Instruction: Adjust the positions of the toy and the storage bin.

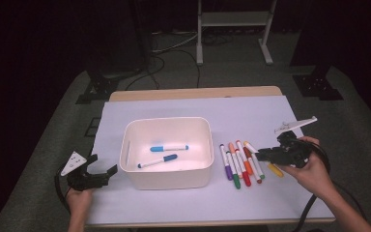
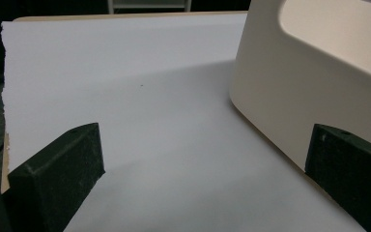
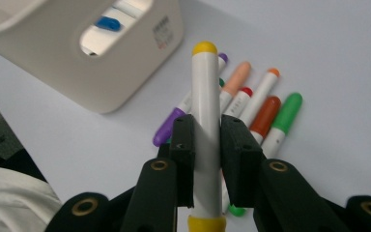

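Between R gripper [image 3: 206, 140] jaws: yellow marker [image 3: 206, 111], clamped mid-barrel, pads tight on both sides. Yellow cap points away from cam, yellow end sticks out behind the jaws. In high view R gripper [image 1: 265, 153] sits at right side of table, held by right hand [image 1: 309, 171], above the marker row w/ yellow marker [image 1: 274, 169] poking out toward the person.

Under/next to it: loose markers [image 1: 241, 164] lying side by side on the sheet — purple, green, orange, red, brown caps visible. Just right of white bin [image 1: 166, 151], not touching it.

Bin: white plastic, slot handles in the end walls, two blue-capped markers [image 1: 166, 153] lying inside on the floor. R gripper view looks thru one handle slot, blue cap visible.

L gripper [image 1: 96, 175] at left of bin, held by left hand [image 1: 79, 200], jaws wide apart, nothing between them. L gripper view: one jaw just beside bin wall [image 2: 290, 96], can't tell if touching; other jaw over bare sheet.

Surface: white paper sheet [image 1: 251, 111] covering most of a wood-edged table [image 1: 193, 93]. Grey floor around it. Room dark; cables on floor behind the table, white metal frame legs [image 1: 234, 29] at back.
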Tool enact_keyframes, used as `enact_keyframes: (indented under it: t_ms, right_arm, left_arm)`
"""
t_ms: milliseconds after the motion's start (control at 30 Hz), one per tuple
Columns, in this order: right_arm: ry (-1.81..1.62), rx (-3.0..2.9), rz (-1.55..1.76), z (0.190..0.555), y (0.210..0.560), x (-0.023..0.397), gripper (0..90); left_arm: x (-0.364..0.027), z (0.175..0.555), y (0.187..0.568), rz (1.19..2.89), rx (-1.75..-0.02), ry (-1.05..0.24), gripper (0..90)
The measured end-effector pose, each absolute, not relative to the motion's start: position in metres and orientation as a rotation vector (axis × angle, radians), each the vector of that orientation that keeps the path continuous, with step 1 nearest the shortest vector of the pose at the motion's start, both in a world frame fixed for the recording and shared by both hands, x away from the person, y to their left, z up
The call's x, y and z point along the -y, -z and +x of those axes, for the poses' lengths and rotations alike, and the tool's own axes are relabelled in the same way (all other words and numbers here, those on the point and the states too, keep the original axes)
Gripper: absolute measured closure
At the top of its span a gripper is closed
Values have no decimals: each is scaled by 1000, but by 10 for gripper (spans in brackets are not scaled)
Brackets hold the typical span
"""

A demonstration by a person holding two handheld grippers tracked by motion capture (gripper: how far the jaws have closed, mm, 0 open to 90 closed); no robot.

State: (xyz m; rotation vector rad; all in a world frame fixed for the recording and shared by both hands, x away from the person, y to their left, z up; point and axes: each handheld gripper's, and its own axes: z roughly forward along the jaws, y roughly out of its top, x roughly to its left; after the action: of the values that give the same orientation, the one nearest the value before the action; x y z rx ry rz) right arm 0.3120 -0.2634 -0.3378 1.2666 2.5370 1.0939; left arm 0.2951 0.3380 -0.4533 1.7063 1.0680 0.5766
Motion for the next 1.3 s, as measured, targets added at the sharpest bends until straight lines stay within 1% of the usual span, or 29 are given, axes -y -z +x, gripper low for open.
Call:
enact_keyframes:
  t_ms: [500,967,1300]
  right_arm:
    - [-1184,-2639,1035,305,286,206,756]
    - [-1223,-2735,800,312,265,144,756]
    - [-1246,-2803,691,322,265,101,755]
  left_arm:
    - [-338,295,453,1706,-1064,-577,0]
    - [-338,295,453,1704,-1061,-574,0]
    - [-339,295,453,1704,-1062,-566,0]
